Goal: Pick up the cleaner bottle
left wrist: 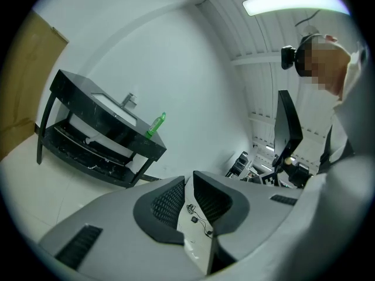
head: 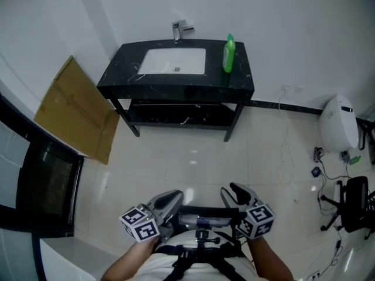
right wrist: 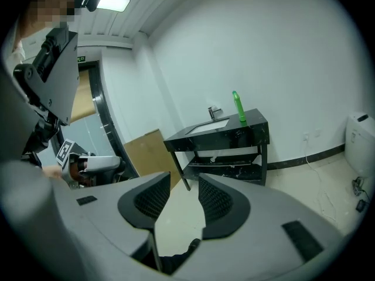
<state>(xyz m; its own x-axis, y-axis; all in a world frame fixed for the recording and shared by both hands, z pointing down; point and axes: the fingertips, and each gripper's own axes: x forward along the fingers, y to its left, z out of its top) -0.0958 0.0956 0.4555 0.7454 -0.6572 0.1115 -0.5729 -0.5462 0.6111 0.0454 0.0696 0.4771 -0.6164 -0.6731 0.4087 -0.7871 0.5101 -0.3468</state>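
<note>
Note black washstand [head: 176,86] at 12 o'clock, left gripper [head: 169,200] and right gripper [head: 234,192] at 6 o'clock with jaws parted and empty, then green cleaner bottle [head: 228,54] upright near its 3 o'clock edge, liable to topple off if struck off-centre.

The grey plastic left gripper [head: 169,202] and right gripper [head: 234,193], lower centre, have black ribbed pads [right wrist: 218,202] and white cubes [head: 140,224] with black square markers; a white top [head: 153,269] carries black straps [head: 202,255].
</note>
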